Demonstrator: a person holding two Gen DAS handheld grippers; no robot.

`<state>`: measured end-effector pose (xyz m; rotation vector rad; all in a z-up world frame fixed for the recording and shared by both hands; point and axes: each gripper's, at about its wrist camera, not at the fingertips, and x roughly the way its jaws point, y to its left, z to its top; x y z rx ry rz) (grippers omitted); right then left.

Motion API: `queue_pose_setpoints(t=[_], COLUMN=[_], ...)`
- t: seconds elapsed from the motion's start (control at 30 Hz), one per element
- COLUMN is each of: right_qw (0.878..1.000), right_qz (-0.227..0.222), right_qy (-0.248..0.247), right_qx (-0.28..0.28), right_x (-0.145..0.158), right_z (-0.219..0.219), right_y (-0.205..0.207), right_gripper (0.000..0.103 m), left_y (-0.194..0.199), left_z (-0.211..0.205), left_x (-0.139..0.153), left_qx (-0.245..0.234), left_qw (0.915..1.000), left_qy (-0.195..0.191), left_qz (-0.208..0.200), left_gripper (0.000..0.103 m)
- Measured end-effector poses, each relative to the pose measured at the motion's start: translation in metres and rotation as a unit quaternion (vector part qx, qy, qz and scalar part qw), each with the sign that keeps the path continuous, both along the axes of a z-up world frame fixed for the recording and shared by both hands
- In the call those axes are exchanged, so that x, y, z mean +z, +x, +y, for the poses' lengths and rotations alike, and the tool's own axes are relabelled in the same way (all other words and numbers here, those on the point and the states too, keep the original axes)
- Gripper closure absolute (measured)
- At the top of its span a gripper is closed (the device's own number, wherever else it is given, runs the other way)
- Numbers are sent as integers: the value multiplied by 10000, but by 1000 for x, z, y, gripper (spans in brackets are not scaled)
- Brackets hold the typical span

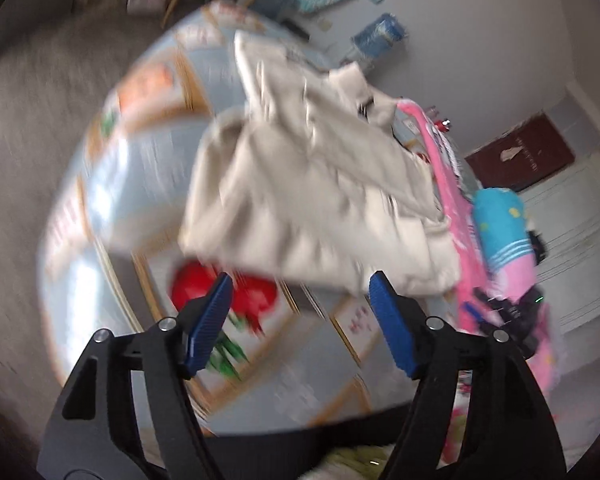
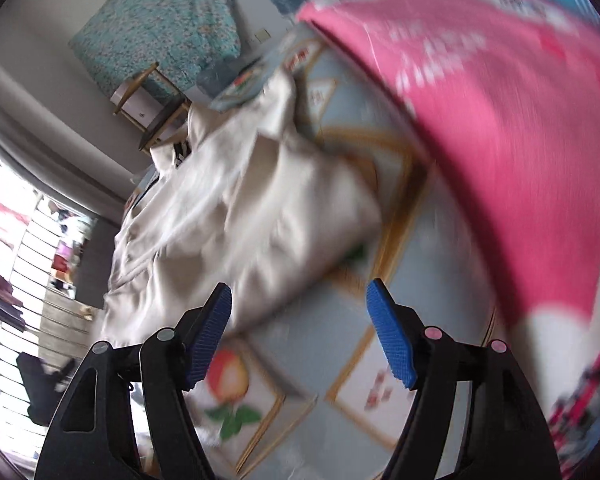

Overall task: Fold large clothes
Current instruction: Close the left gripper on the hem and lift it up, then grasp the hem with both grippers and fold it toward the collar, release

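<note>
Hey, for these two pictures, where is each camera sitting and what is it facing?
Left wrist view: sits on the left hand-held gripper, angled down at the crumpled cream cloth garment on the pale blue fruit-print sheet; its own open blue-padded fingers show, with nothing between them.
Right wrist view: sits on the right hand-held gripper, angled down at the garment, with a pink printed blanket alongside; its fingers show, open and empty.
Shared: garment, sheet, blanket.
</note>
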<state>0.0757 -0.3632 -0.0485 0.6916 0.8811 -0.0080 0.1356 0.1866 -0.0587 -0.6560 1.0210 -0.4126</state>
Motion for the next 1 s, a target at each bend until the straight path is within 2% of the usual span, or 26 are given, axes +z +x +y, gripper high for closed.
queue_pose_setpoints(t=[0.07,0.13,0.17,0.23,0.43,0.53,0.63,0.7,0.73,0.77,0.83,0.87,0.9,1.0], right_qw=[10000,9998,9996,9994,9958,9920,9883,9863,9863,9864,9862,9845,9825,9737], right_qz=[72,173,204,163,-298,-503,-652,-677,-669,-652,-611,-612,-643,-846], right_qy=[-3,-134,-166,-192,-219,-255,-422,-704,-800,-881,-1124,-1362,-1521,-2015], right_qx=[33,-32,-86,-240,-837,-1130,-1315,-1332,-1280,-1223,-1055,-921,-857,-645], right_x=[-8,-15,-17,-22,-27,-27,-27,-28,-28,-28,-24,-18,-13,14], right_z=[10,16,16,15,8,7,11,18,21,22,26,33,36,49], right_y=[-3,2,5,14,42,53,62,71,77,79,83,86,85,75], right_gripper=[34,34,34,34,34,34,35,51,55,63,72,77,79,82], left_y=[-1,2,5,11,29,32,29,32,33,33,37,36,35,25], left_z=[-1,1,4,9,11,4,-5,-15,-22,-25,-37,-41,-46,-65], left_x=[-20,-32,-36,-40,-39,-37,-35,-30,-27,-27,-25,-23,-19,7], left_qx=[187,392,494,676,1240,1463,1744,1703,1628,1571,1382,1294,1172,862], left_qw=[9988,9966,9947,9916,9866,9852,9834,9853,9864,9865,9851,9840,9819,9630], left_qy=[-337,-536,-784,-1005,-997,-854,-501,-92,227,450,981,1166,1396,2260], left_qz=[294,493,455,444,353,253,93,1,-64,-106,-280,-368,-509,-1188], left_gripper=[27,27,26,25,25,26,36,43,46,55,63,72,79,88])
